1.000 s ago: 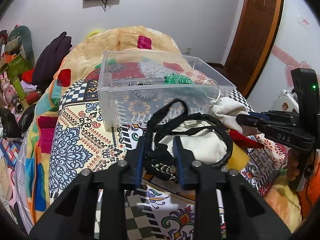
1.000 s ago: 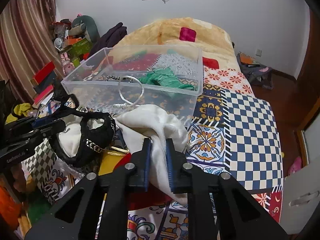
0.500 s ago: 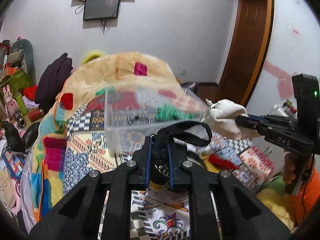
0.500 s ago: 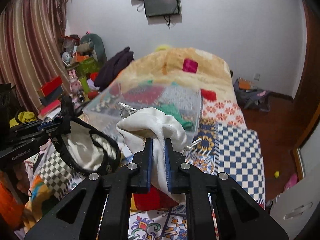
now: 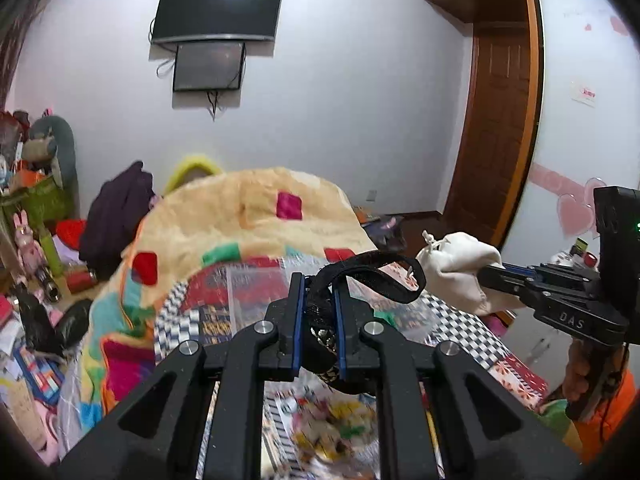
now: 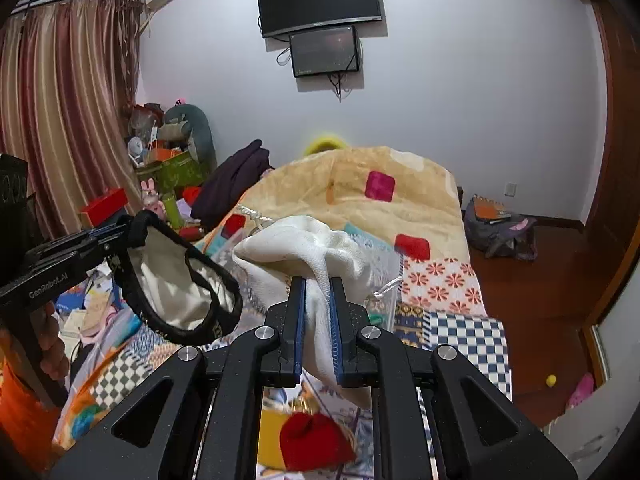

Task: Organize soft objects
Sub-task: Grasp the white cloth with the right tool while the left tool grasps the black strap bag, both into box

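I have both items lifted above the bed (image 6: 436, 276): left gripper (image 5: 317, 320) pinching the black-trimmed bag (image 6: 180, 280), right gripper (image 6: 317, 320) pinching the white drawstring pouch (image 6: 304, 244); next, I judge, comes carrying them over the clear bin (image 5: 256, 280) and letting go.

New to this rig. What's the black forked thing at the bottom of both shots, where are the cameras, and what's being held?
No robot arm here: a person holds one handheld two-finger gripper in each hand. Each gripper carries a fisheye camera that looks forward along its own fingers, so the black fork at the bottom is that gripper seen from behind.

In the left wrist view, the left gripper is shut on a black-trimmed pouch. The right wrist view shows that pouch from the side, with its cream lining.

The right gripper is shut on a white drawstring bag, also seen at the right of the left view.

Both hang above a bed with a patchwork blanket. A red soft item lies below.
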`<state>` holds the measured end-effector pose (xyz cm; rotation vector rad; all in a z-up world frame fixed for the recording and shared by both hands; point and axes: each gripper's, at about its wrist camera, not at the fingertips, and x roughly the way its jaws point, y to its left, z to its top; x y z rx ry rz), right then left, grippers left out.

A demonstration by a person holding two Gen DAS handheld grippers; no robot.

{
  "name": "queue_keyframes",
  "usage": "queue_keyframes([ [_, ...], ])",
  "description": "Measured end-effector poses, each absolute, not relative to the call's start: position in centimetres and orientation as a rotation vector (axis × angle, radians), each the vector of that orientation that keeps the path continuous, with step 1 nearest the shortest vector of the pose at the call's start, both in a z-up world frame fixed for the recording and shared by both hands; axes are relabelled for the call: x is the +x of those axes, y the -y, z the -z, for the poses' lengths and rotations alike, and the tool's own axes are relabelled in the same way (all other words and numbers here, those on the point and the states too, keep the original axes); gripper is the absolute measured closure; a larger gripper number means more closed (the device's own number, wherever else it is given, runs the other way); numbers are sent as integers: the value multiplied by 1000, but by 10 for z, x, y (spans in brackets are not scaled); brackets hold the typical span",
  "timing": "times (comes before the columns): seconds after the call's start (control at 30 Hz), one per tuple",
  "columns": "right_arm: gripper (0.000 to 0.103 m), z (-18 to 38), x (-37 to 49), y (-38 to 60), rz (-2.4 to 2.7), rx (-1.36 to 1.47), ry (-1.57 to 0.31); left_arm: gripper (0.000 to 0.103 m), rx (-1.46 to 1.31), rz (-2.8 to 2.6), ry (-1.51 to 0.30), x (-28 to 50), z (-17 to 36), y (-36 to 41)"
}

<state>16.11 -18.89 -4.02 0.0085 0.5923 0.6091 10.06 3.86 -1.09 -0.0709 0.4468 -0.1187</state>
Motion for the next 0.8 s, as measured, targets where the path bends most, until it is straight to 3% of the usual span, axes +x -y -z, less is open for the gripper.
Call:
queue_keyframes([
  [0.27, 93, 46, 187, 170, -599, -14, -596, 91, -41, 84, -446, 142, 23, -40],
  [0.8, 92, 115, 231, 133, -607, -125, -776, 91, -35, 131, -661, 212, 100, -36],
])
